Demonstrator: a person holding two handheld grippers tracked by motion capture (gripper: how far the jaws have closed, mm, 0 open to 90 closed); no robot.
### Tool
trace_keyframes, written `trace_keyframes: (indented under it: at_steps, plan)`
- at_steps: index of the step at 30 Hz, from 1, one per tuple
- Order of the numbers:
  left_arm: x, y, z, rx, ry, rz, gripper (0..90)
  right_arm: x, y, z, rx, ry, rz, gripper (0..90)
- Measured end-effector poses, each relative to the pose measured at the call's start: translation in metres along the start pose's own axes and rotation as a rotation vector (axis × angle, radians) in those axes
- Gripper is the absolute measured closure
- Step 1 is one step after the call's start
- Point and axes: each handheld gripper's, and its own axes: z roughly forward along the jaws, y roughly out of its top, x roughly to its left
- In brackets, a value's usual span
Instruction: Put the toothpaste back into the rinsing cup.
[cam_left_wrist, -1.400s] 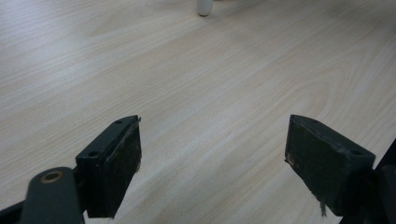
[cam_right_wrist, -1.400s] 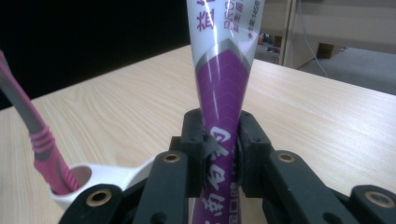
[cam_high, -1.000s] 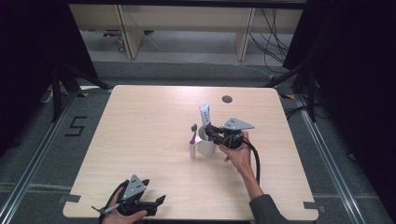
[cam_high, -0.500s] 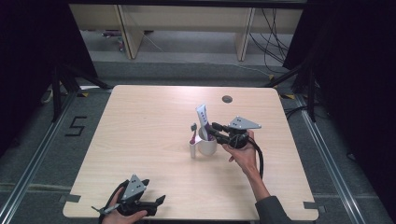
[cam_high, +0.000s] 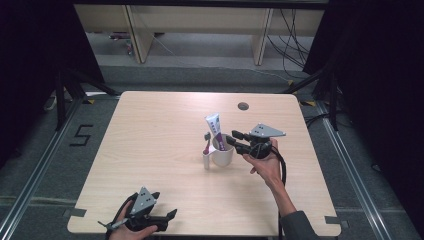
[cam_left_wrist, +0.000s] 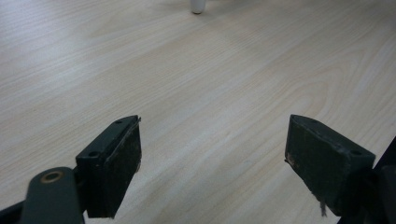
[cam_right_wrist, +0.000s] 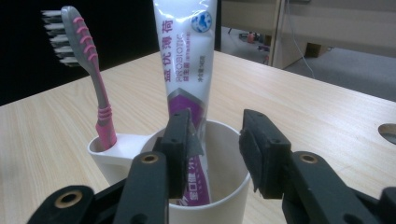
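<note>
Cup (cam_high: 223, 156) sits on the table (cam_high: 150, 130), right of centre. Toothpaste tube (cam_high: 215, 130) stands in the cup, leaning left. Toothbrush (cam_high: 207, 141) stands upright in the holder on the cup's left side. Right gripper (cam_high: 231, 139) is just right of the cup, jaws over its rim. Left gripper (cam_high: 172, 215) is well in front of the cup, at the near edge. Table hole (cam_high: 243, 106) is behind the cup.

At the bottom of the frame the right tongs (cam_right_wrist: 212, 149) rise with their 2 black jaws a little apart; they have just been opening. Behind them, at centre, a white cup (cam_right_wrist: 233, 186) on the table (cam_right_wrist: 303, 102) holds an upright toothpaste tube (cam_right_wrist: 184, 60). A pink-and-grey toothbrush (cam_right_wrist: 88, 60) stands in the cup's side holder at upper left.
</note>
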Motion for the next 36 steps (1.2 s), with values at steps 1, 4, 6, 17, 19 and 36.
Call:
trace_keyframes:
  at_steps: [1, 4, 6, 17, 19, 36]
  plan:
    - [0.000, 0.000, 0.000, 0.004, 0.003, -0.001, 18.3, -0.002, 0.000, 0.000, -0.005, 0.007, -0.011, 62.5]
    - [0.000, 0.000, 0.000, 0.003, 0.002, -0.001, 18.3, -0.002, 0.001, -0.002, -0.001, -0.004, -0.009, 61.3]
    - [-0.001, 0.000, 0.000, -0.002, 0.001, -0.007, 18.3, -0.003, 0.002, -0.004, 0.004, -0.010, -0.005, 60.7]
    - [-0.001, 0.000, 0.001, -0.002, 0.002, -0.008, 18.3, -0.005, 0.004, -0.018, -0.002, -0.007, -0.005, 57.6]
    - [-0.001, 0.000, 0.001, -0.001, 0.002, -0.009, 18.3, -0.006, 0.004, -0.021, 0.008, -0.007, 0.010, 57.2]
    - [0.000, -0.001, -0.001, 0.000, 0.005, -0.004, 18.3, -0.014, 0.000, -0.046, 0.020, -0.048, 0.001, 53.4]
